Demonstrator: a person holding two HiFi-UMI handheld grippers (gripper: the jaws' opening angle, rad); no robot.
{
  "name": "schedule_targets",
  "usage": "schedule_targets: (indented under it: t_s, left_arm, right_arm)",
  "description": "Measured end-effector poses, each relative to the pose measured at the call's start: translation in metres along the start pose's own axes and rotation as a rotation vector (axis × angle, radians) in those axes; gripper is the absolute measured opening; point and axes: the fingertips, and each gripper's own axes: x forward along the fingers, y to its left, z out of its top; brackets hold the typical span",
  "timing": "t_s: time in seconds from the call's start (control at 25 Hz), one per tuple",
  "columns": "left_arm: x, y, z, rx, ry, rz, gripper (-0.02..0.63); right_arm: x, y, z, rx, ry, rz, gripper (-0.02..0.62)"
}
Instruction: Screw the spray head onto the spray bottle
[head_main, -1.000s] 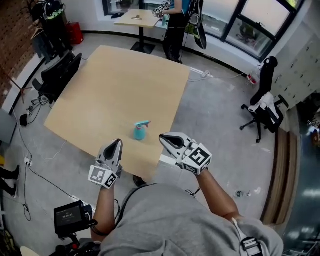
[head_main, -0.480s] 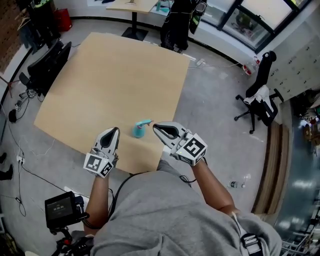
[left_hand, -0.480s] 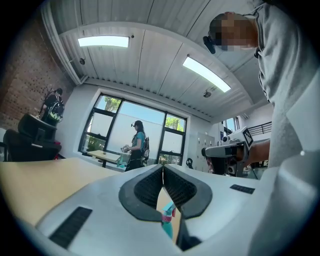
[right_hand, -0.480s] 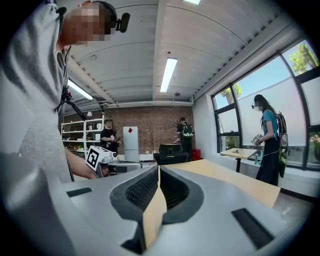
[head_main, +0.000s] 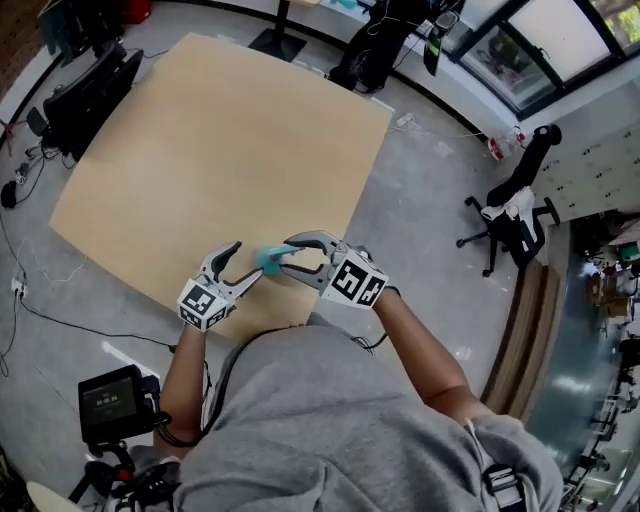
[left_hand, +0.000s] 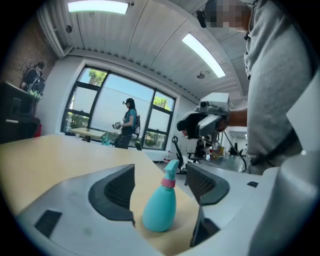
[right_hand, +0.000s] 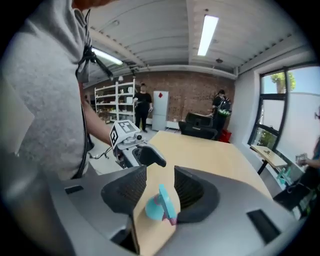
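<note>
A teal spray bottle (head_main: 270, 261) stands upright near the front edge of the tan table (head_main: 220, 150). Its teal spray head (left_hand: 171, 169) sits on top above a pink collar (left_hand: 168, 183). My left gripper (head_main: 245, 265) reaches in from the left. Its jaws have just been opening and now stand open on either side of the bottle body (left_hand: 159, 210), without touching it. My right gripper (head_main: 292, 258) comes from the right and above. Its jaws have also just been opening and now stand open around the spray head (right_hand: 165, 200), close on both sides.
The bottle stands close to the table's front edge (head_main: 250, 322). Black chairs (head_main: 85, 90) stand at the table's left side and an office chair (head_main: 510, 205) at the right. People stand by the far windows (left_hand: 127, 122) and by the brick wall (right_hand: 142, 107).
Both grippers moved forward and down from in front of the table edge to the bottle. Both went from shut to open, and the bottle now stands between their jaws.
</note>
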Motion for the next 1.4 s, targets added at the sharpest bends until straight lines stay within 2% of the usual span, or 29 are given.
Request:
schedule_targets:
  t_s: [0.08, 0.16, 0.32, 0.48, 0.68, 0.76, 0.84, 0.96, 1.0, 1.08, 1.16, 1.2, 1.28, 1.4]
  left_arm:
    - [0.015, -0.003, -0.02, 0.022, 0.05, -0.034, 0.342]
    - [0.034, 0.0, -0.045, 0.04, 0.096, -0.084, 0.364]
    - [0.072, 0.009, -0.101, 0.098, 0.194, -0.184, 0.379]
    - [0.095, 0.003, -0.122, 0.14, 0.241, -0.246, 0.379]
    - [0.107, 0.008, -0.149, 0.118, 0.233, -0.236, 0.368]
    - [0.105, 0.012, -0.155, 0.106, 0.211, -0.241, 0.368]
    - [0.105, 0.013, -0.155, 0.097, 0.199, -0.249, 0.367]
    - [0.108, 0.008, -0.153, 0.095, 0.206, -0.28, 0.365]
    - [0.108, 0.007, -0.153, 0.098, 0.21, -0.293, 0.365]
    - [0.109, 0.005, -0.153, 0.1, 0.217, -0.309, 0.365]
    - [0.11, 0.004, -0.153, 0.099, 0.219, -0.308, 0.365]
    - [0.111, 0.004, -0.152, 0.098, 0.217, -0.301, 0.365]
    - [0.115, 0.006, -0.148, 0.093, 0.203, -0.27, 0.365]
    - [0.121, 0.013, -0.14, 0.071, 0.172, -0.172, 0.365]
  right_arm:
    - [0.017, -0.002, -0.018, -0.062, 0.101, 0.063, 0.155]
    - [0.038, -0.007, -0.039, -0.117, 0.189, 0.121, 0.155]
    - [0.079, -0.015, -0.085, -0.209, 0.351, 0.24, 0.155]
    - [0.092, -0.016, -0.12, -0.289, 0.521, 0.318, 0.153]
    - [0.108, -0.004, -0.131, -0.295, 0.564, 0.344, 0.129]
    - [0.116, -0.001, -0.132, -0.348, 0.579, 0.331, 0.126]
    - [0.116, 0.001, -0.131, -0.502, 0.593, 0.331, 0.124]
    - [0.11, 0.005, -0.129, -0.914, 0.589, 0.39, 0.124]
    - [0.109, 0.006, -0.129, -1.008, 0.59, 0.422, 0.124]
    - [0.108, 0.008, -0.131, -1.08, 0.602, 0.491, 0.124]
    - [0.109, 0.007, -0.132, -1.018, 0.64, 0.537, 0.126]
    - [0.11, 0.006, -0.133, -0.915, 0.673, 0.54, 0.124]
    - [0.111, 0.001, -0.137, -0.578, 0.752, 0.498, 0.126]
    - [0.11, -0.012, -0.141, -0.001, 0.781, 0.324, 0.126]
